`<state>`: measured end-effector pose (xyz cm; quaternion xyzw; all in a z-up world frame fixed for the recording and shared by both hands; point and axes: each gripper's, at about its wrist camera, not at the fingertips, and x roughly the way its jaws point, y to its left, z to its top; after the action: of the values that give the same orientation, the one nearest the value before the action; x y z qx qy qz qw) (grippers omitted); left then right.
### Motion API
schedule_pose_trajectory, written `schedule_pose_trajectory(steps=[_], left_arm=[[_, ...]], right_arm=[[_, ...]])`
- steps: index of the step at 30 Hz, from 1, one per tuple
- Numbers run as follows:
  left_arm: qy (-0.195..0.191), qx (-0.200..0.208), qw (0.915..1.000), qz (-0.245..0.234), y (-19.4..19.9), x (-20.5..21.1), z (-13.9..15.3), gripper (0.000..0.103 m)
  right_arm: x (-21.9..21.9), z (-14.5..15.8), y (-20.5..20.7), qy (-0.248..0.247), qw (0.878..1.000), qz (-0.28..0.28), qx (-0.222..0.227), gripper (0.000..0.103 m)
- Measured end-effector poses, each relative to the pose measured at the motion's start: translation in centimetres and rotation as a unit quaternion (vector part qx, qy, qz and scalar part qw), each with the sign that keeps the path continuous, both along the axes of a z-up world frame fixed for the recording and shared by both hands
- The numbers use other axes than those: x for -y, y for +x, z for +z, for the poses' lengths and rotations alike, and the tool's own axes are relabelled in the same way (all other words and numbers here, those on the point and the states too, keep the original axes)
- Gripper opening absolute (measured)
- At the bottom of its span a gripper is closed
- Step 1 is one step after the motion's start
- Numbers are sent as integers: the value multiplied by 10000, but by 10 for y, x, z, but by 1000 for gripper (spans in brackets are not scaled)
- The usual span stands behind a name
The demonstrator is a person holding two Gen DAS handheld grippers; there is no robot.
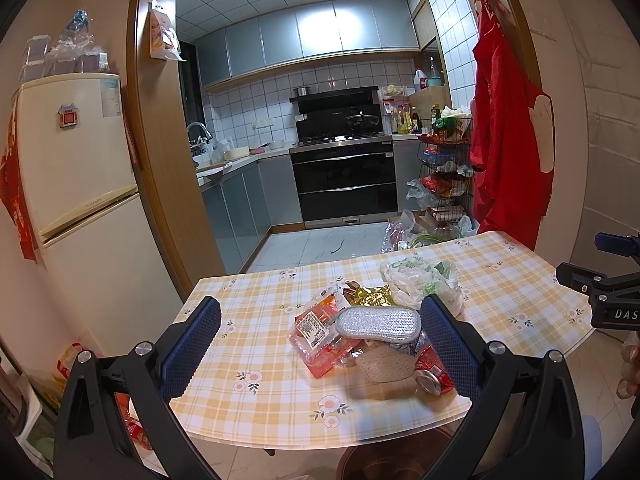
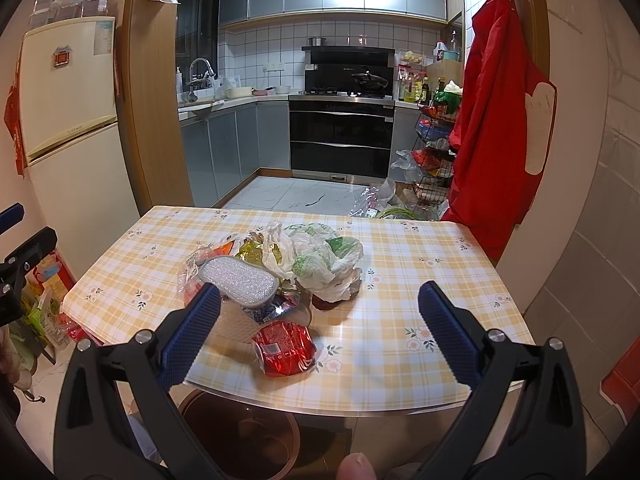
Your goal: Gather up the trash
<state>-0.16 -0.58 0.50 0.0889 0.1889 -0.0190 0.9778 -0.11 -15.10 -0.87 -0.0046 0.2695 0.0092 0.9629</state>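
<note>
Trash pile (image 2: 276,280) sits mid-table (image 2: 440,264), near front edge: light crinkly wrappers, soft plastic bag (image 2: 320,260), crushed red can (image 2: 284,348) stiff but slippery. Pinch can's body. Left gripper (image 1: 320,344) and right gripper (image 2: 320,328) both gape empty.

Both the left gripper (image 1: 320,336) and the right gripper (image 2: 320,320) have black plastic arms, silver screws, and blue diamond-textured pads (image 1: 192,348).

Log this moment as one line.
phase: approach | left gripper: open, empty | right gripper: open, empty | trash pile: on table, untouched | bin: below near edge
</note>
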Motion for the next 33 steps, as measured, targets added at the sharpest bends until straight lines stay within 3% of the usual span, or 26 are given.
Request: schedule_pose_trajectory(steps=[33], left_arm=[[-4,20,10000,-48,-7,4,7,98]], right_arm=[[10,-1,-5,6,10000,5,-29,97]])
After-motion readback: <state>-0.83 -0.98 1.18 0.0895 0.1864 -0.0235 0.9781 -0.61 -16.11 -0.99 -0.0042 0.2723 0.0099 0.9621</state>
